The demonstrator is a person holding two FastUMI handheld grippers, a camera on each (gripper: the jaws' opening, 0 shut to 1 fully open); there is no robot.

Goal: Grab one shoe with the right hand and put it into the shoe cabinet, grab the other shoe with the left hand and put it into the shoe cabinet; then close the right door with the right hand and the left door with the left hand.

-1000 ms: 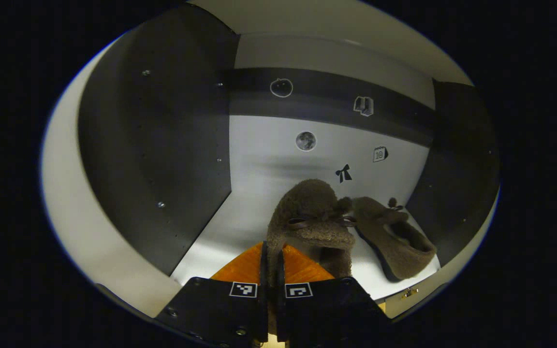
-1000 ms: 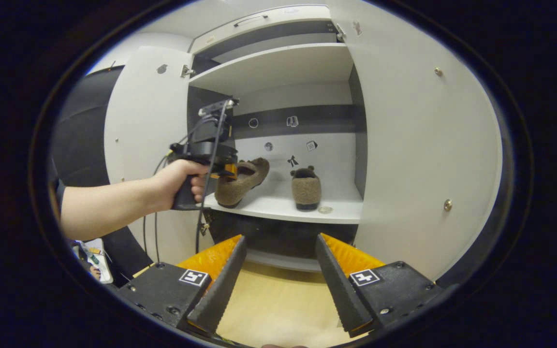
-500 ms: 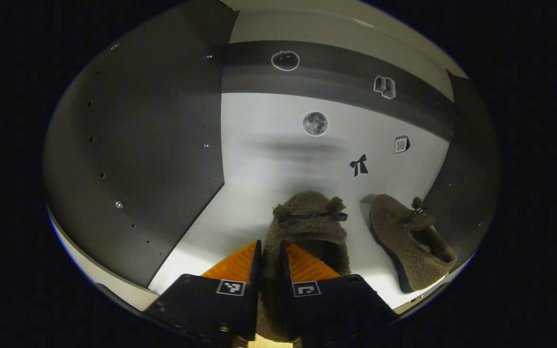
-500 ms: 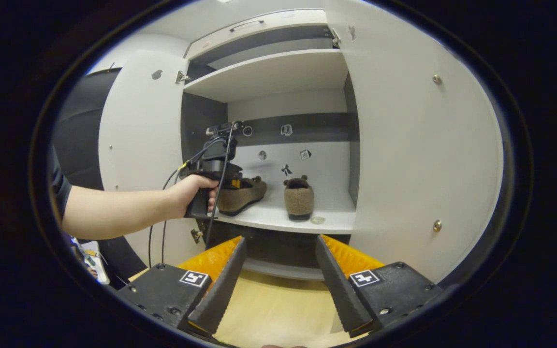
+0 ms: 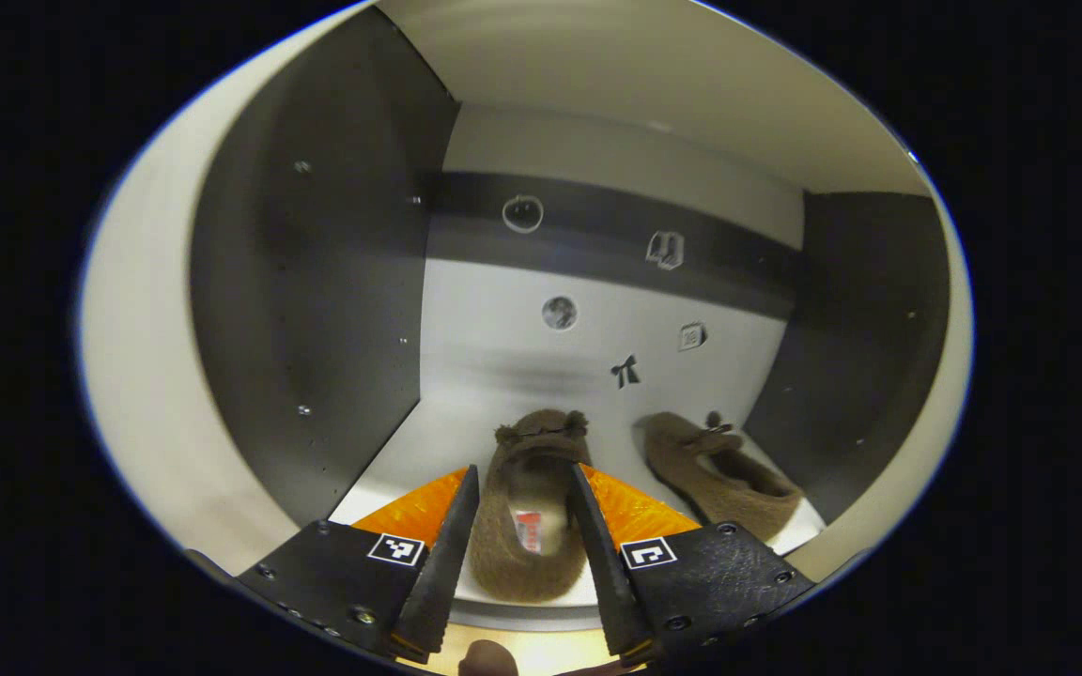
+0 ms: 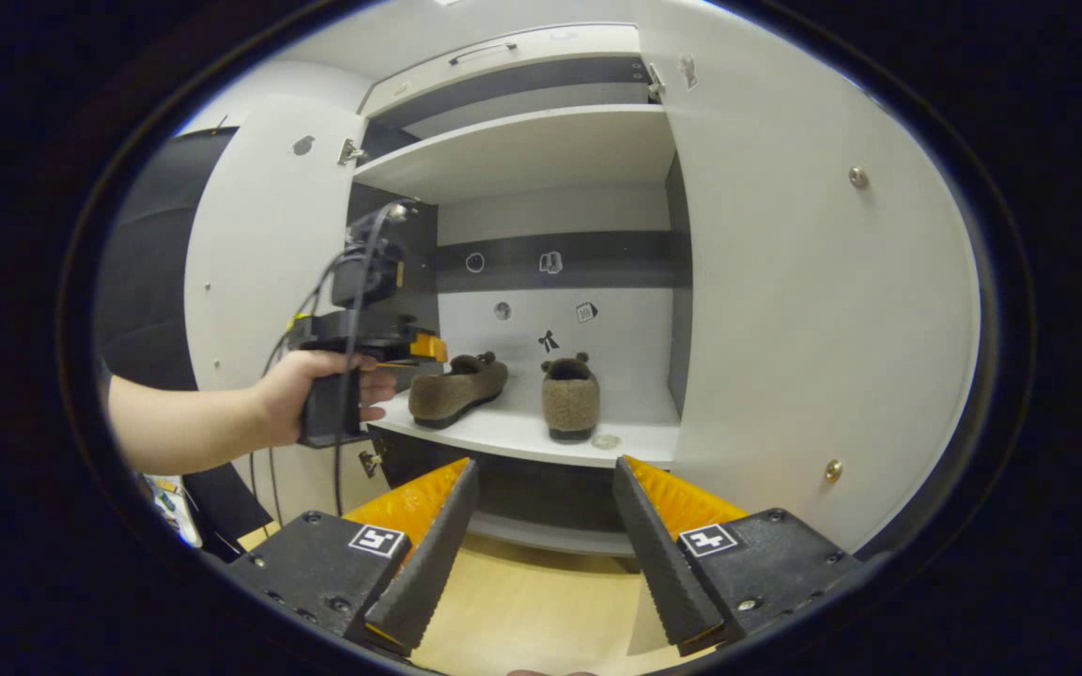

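Two brown fuzzy shoes lie side by side on the cabinet's white shelf [image 6: 513,439]. The left shoe [image 5: 524,526] [image 6: 458,389] points its heel at my left gripper [image 5: 522,474], which is open with a finger on either side of the heel and not pressing it. In the right gripper view, a hand holds that left gripper [image 6: 428,347] just off the shelf's front left. The right shoe [image 5: 719,469] [image 6: 571,396] rests nearer the right wall. My right gripper [image 6: 543,465] stands open and holds nothing, in front of the cabinet over the wooden floor.
Both cabinet doors are swung open: the left door [image 6: 259,253] behind the hand, the right door [image 6: 813,310] close on my right. An upper shelf [image 6: 522,150] roofs the compartment. A small round disc [image 6: 607,441] lies at the shelf's front edge. Stickers dot the back wall.
My left gripper went from shut on the left shoe to open and drew back from the shelf. The shoe now lies flat on the shelf. The right gripper barely moved.
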